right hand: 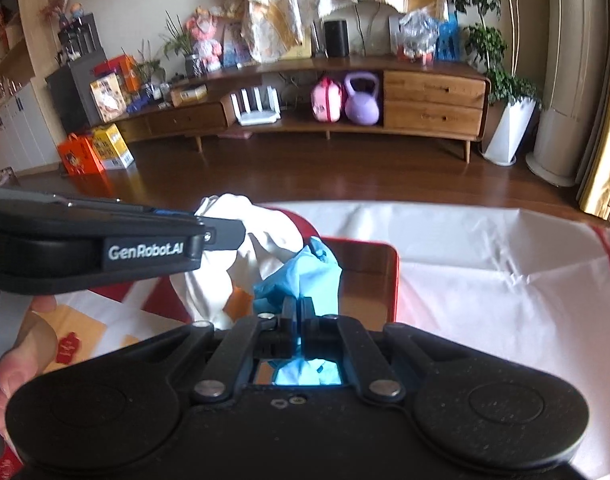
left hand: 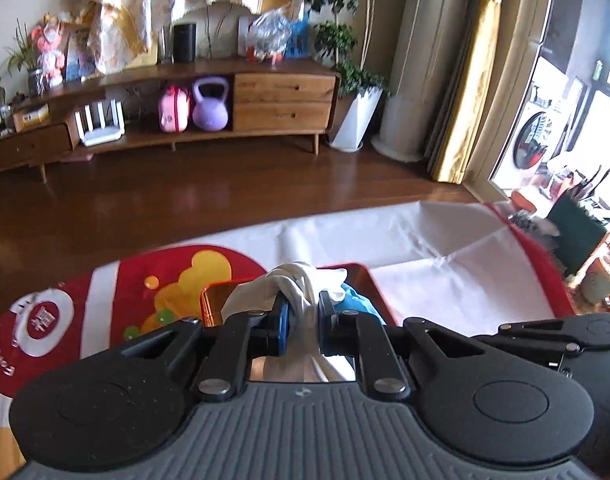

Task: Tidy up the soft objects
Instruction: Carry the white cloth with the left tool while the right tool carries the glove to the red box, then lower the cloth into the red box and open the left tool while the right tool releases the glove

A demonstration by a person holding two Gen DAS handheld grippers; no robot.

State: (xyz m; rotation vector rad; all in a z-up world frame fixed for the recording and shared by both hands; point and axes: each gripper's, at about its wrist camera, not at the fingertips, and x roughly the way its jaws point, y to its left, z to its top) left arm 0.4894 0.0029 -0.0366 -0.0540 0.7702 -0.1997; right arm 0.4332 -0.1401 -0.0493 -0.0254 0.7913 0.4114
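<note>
Now the left gripper pinches a white cloth at lower centre, and the right gripper is clamped on a blue cloth, both above a red tray.

The setting was a home living room. A long wooden sideboard stood on a dark wood floor, with potted plants, curtains and a kettlebell nearby.
</note>
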